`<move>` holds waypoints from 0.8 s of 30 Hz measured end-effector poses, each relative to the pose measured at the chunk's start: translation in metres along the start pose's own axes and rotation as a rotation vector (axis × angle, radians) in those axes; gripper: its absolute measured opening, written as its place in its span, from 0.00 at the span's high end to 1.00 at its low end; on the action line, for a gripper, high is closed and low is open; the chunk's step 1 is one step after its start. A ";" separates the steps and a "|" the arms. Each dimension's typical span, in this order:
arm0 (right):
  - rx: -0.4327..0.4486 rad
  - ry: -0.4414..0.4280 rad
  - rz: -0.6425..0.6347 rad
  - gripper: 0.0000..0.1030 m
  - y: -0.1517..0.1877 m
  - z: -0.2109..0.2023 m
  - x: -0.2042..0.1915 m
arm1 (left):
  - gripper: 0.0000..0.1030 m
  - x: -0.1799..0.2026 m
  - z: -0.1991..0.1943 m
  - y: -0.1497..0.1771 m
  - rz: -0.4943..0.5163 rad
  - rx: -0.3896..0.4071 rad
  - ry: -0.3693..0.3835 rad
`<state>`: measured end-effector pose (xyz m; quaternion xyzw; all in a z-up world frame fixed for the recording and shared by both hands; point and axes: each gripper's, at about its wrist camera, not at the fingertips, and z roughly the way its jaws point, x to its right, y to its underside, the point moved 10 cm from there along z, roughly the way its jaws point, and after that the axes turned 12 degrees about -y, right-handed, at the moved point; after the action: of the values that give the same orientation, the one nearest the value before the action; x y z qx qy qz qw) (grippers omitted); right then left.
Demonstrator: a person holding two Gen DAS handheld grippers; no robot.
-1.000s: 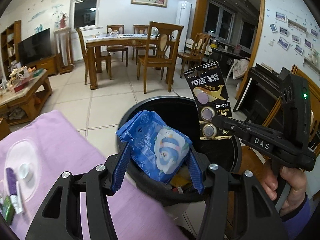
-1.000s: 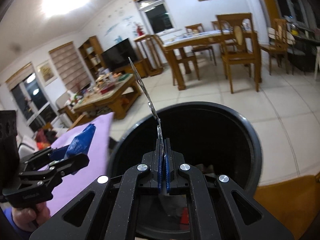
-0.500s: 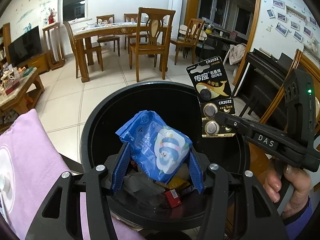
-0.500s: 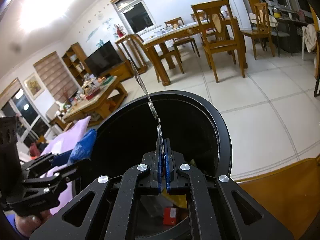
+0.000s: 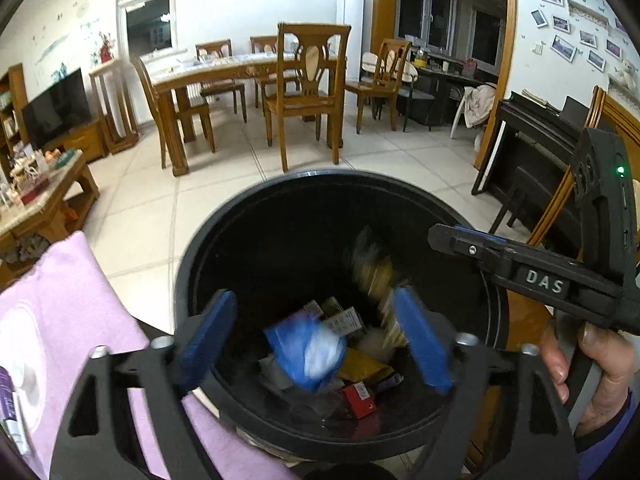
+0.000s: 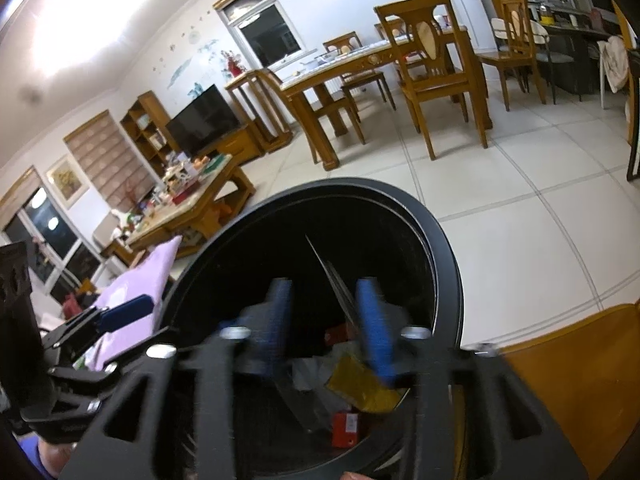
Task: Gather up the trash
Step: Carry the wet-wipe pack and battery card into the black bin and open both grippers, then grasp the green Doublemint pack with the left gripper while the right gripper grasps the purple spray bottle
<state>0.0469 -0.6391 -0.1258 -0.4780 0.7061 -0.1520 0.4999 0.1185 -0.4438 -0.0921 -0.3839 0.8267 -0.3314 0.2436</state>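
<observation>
A black round trash bin [image 5: 460,408] sits below both grippers, and also shows in the right wrist view [image 6: 444,248]. My left gripper [image 5: 316,340] is open above it; the blue wipes packet [image 5: 304,354] is blurred, falling loose among the trash inside. My right gripper [image 6: 326,320] is open over the bin; the battery card [image 6: 336,284] is edge-on and loose between the fingers. In the left wrist view the card [image 5: 372,268] is a blurred streak inside the bin. Red and yellow wrappers lie at the bottom.
A purple cloth [image 5: 76,300] covers the surface at left, with small items at its edge. A wooden dining table and chairs [image 5: 256,80] stand behind on tiled floor. A coffee table [image 5: 36,192] is at far left. A dark piano [image 5: 532,148] is at right.
Both grippers have opened. The blue wipes packet and the battery card have left the fingers and are dropping into the bin.
</observation>
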 end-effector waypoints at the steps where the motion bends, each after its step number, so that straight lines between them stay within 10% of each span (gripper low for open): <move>1: 0.003 0.002 -0.003 0.53 -0.001 -0.001 -0.001 | 0.16 -0.001 -0.003 -0.001 0.004 0.009 -0.006; 14: -0.008 -0.038 -0.086 0.53 0.006 0.001 -0.067 | 0.16 -0.034 -0.058 0.008 -0.022 0.036 -0.014; 24: -0.100 -0.130 -0.219 0.53 0.029 0.041 -0.179 | 0.16 -0.159 -0.091 0.076 -0.153 -0.038 -0.137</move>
<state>0.0743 -0.4659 -0.0639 -0.5855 0.6223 -0.1391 0.5006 0.1155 -0.2472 -0.0643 -0.4720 0.7826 -0.3064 0.2662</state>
